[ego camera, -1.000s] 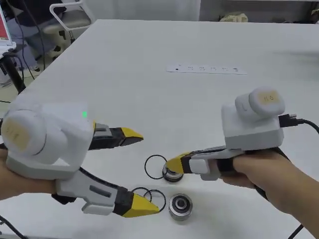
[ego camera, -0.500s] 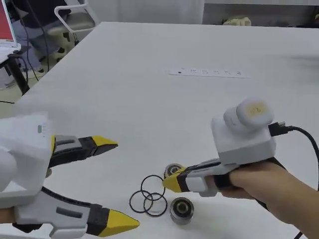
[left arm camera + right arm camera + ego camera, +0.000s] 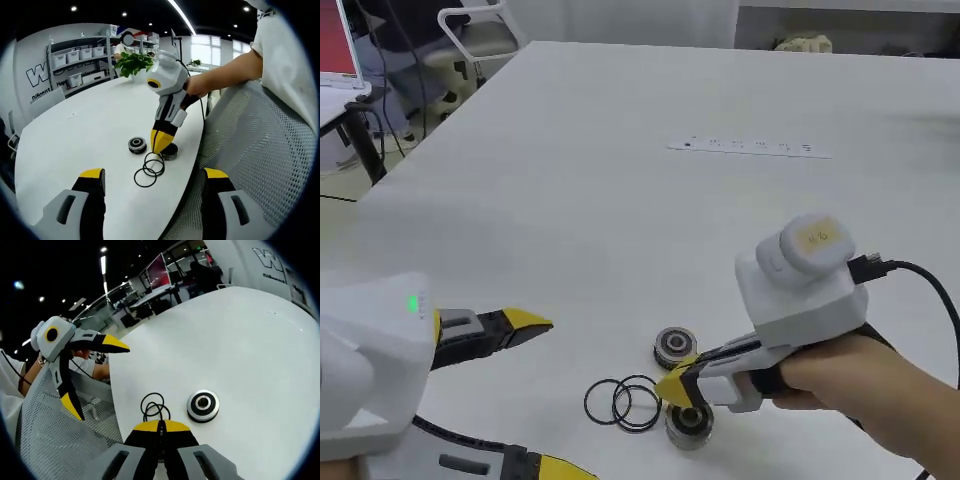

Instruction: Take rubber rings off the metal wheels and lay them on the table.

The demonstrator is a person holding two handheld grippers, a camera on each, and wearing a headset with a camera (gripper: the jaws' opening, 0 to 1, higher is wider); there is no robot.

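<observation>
Head view gives me the white table (image 3: pixel 620 200) with both metal wheels close to its near edge. The right claw (image 3: pixel 670 383) comes in from the right, gripped by a hand (image 3: pixel 840 385), and its yellow tip sits low between the two wheels. The far wheel (image 3: pixel 674 345) stands just beyond the tip in plain sight. The near wheel (image 3: pixel 688 420) is partly hidden under the tip, and I cannot tell whether the claw is touching it.

In the right gripper view the two jaws are pressed together with only a thin seam between them. I see nothing caught in that seam, though a thin ring would be hard to make out there.

A small bunch of loose black rubber rings (image 3: pixel 623 402) lies flat on the table just left of the right claw's tip. The rings overlap one another and lie near the table's near edge.

The left claw (image 3: pixel 555 395) hangs at the near left corner of my picture, spread wide and holding nothing. Its jaws point toward the rings but are well apart from them.
</observation>
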